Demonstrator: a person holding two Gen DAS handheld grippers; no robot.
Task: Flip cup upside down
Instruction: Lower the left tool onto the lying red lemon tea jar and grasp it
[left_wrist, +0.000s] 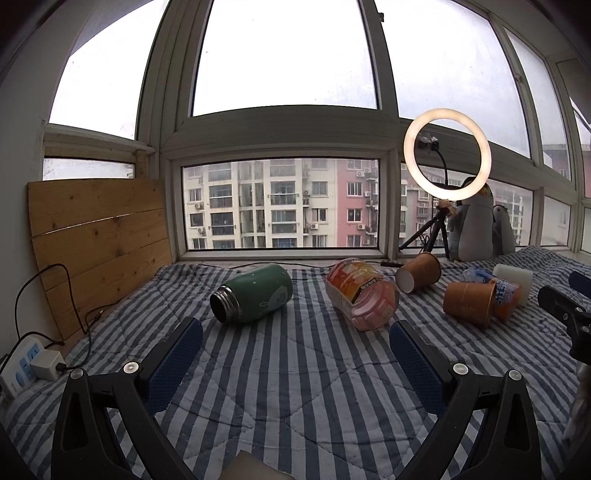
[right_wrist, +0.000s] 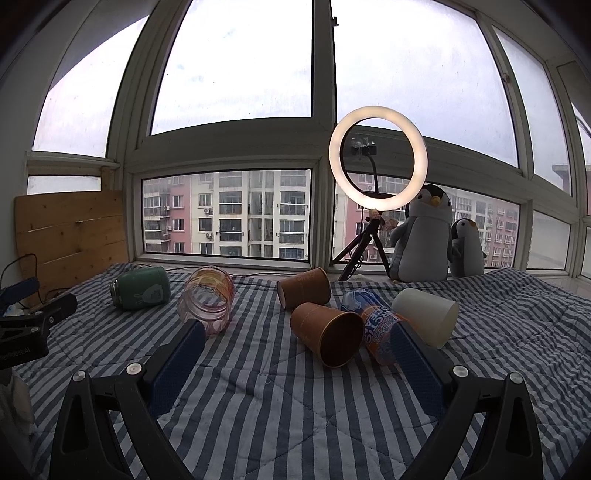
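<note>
While grey daylight comes through the big window (right_wrist: 236, 66), a quilted blanket (right_wrist: 280, 398) with blue and white stripes covers the bed. A wooden board (left_wrist: 99, 236) leans at the left, and a round lamp (right_wrist: 378, 155) glows beside a soft penguin (right_wrist: 424, 240). All vessels lie on their side: a green metal flask (left_wrist: 255, 297), a clear plastic jar (left_wrist: 364, 297), two brown paper cups (right_wrist: 327, 338) (right_wrist: 303, 288), a white cup (right_wrist: 424, 317). The left hand-held gripper (left_wrist: 295, 365) and the right hand-held gripper (right_wrist: 295, 365) are both spread apart, holding nothing.
</note>
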